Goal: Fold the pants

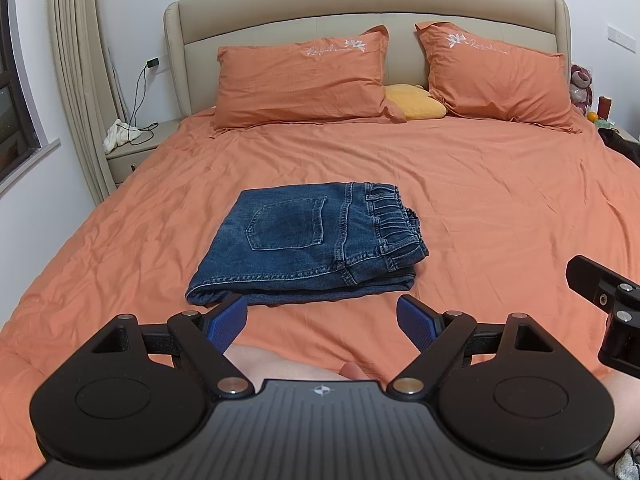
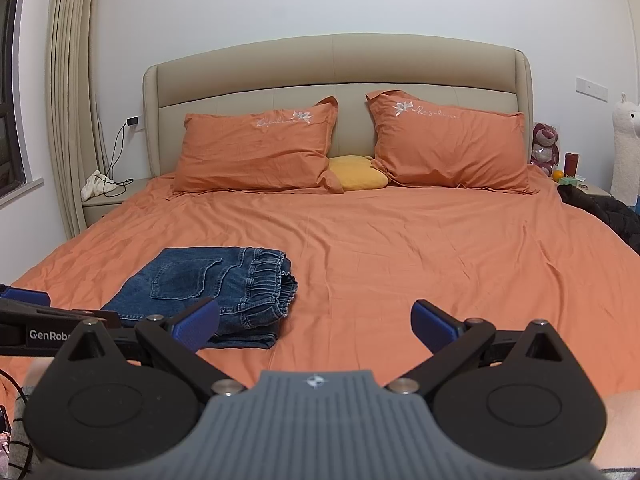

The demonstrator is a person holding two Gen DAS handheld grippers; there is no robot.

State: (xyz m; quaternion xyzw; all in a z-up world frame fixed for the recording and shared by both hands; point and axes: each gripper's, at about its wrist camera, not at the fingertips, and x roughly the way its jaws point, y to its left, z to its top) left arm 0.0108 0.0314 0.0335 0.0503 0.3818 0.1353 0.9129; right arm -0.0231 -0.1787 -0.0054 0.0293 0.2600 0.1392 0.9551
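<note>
Pants folded on bed, both grippers' jaws apart

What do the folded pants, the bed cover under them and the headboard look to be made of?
Pants: blue denim, going by the faded weave, contrast stitching, patch pocket and gathered elastic waistband.
Bed cover: thin woven fabric, probably cotton; matte orange with fine creases throughout.
Headboard: beige padded upholstery, smooth with a faint sheen and seamed panels, likely leather or faux leather; which one is unclear.
</note>
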